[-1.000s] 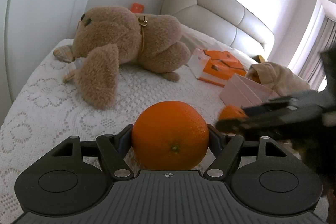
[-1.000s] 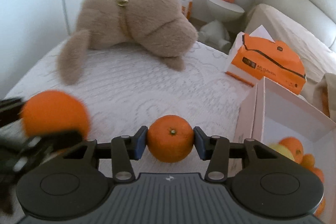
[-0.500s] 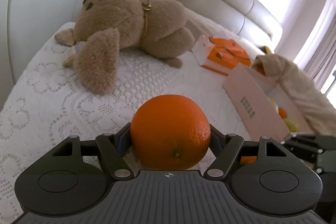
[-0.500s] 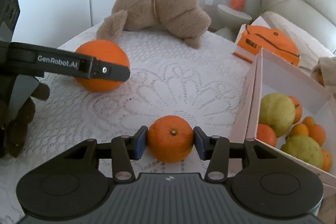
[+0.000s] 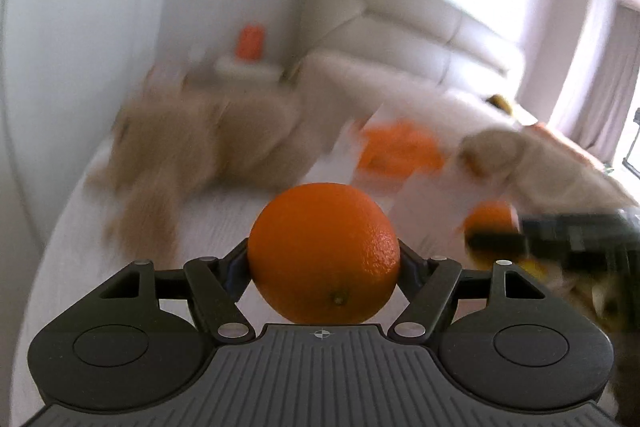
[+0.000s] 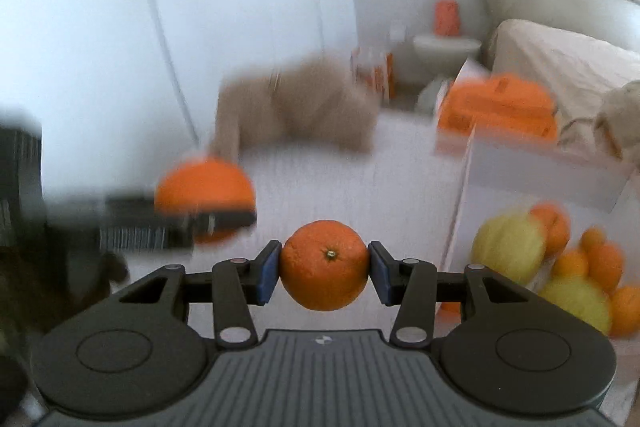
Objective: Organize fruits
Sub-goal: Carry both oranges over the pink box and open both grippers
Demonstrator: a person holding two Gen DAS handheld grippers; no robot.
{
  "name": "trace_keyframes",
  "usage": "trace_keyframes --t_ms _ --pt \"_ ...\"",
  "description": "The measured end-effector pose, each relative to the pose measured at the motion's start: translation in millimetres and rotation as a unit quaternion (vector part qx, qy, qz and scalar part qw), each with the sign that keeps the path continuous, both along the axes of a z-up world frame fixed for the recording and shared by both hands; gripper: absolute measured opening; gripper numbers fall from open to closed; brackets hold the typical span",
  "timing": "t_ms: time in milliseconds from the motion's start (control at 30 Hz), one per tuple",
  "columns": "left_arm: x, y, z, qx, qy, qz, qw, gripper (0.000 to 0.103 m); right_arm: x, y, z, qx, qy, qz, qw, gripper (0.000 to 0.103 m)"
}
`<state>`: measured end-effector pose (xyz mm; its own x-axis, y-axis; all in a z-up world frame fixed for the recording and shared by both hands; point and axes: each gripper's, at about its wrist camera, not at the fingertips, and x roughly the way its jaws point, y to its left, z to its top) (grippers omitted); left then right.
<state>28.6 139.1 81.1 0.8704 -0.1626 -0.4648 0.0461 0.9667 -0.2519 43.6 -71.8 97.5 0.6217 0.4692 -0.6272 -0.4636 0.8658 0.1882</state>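
**Op:** Fruits, two in hand. My left gripper (image 5: 323, 263) pinches a large orange (image 5: 323, 254) between its pads, stem end facing the camera, held above the white bedspread (image 5: 224, 215). My right gripper (image 6: 324, 269) pinches a smaller orange (image 6: 324, 265), blue pads (image 6: 267, 271) pressed on both its sides.

**Obs:** Where is the rest of the fruit?

**Op:** In the white box (image 6: 536, 167), right side of the right wrist view. I see yellow fruits (image 6: 508, 247) and several small oranges (image 6: 604, 261) piled inside, all blurred. The smaller orange sits just left of the box's near wall.

**Obs:** Can each gripper see the other?

**Op:** Yes. In the right wrist view the left gripper shows at far left, a dark smear with its large orange above it. In the left wrist view the right gripper comes in from the right, near the box.

**Obs:** Surroundings?

**Op:** Brown plush toy (image 5: 200, 135) lying far left on the bed, orange tissue pack (image 6: 500, 107) beyond the box, beige headboard (image 5: 400, 15) at the far end. Backgrounds are heavily motion-blurred; finer detail I cannot tell.
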Motion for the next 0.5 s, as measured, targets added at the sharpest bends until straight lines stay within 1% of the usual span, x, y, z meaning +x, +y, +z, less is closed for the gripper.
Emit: trace_keyframes --t_ms 33,100,167,233,300,367,400,500 --pt "6 -8 17 0.004 -0.021 -0.01 0.9997 0.076 6 -8 17 0.009 -0.017 -0.015 1.0 0.046" --pt "20 -22 46 -0.003 -0.049 -0.031 0.9983 0.076 18 -25 56 0.006 -0.071 -0.055 0.996 0.046" --pt "41 -41 67 -0.015 -0.066 -0.054 0.9963 0.076 31 -44 93 0.002 -0.11 -0.089 0.99 0.046" --pt "62 -61 77 -0.017 -0.07 -0.074 0.9946 0.077 40 -62 120 -0.007 -0.141 -0.118 0.983 0.046" --pt "88 -83 75 -0.028 -0.053 -0.094 0.9937 0.077 49 -78 134 -0.024 -0.156 -0.145 0.977 0.047" --pt "113 -106 63 -0.041 -0.034 -0.121 0.9912 0.077 57 -95 138 -0.039 -0.156 -0.165 0.973 0.047" --pt "123 -116 56 -0.043 -0.023 -0.133 0.9899 0.077 62 -102 136 -0.047 -0.152 -0.171 0.972 0.047" --pt "159 -151 31 -0.046 0.027 -0.168 0.9844 0.077 78 -118 124 -0.069 -0.133 -0.187 0.971 0.047"
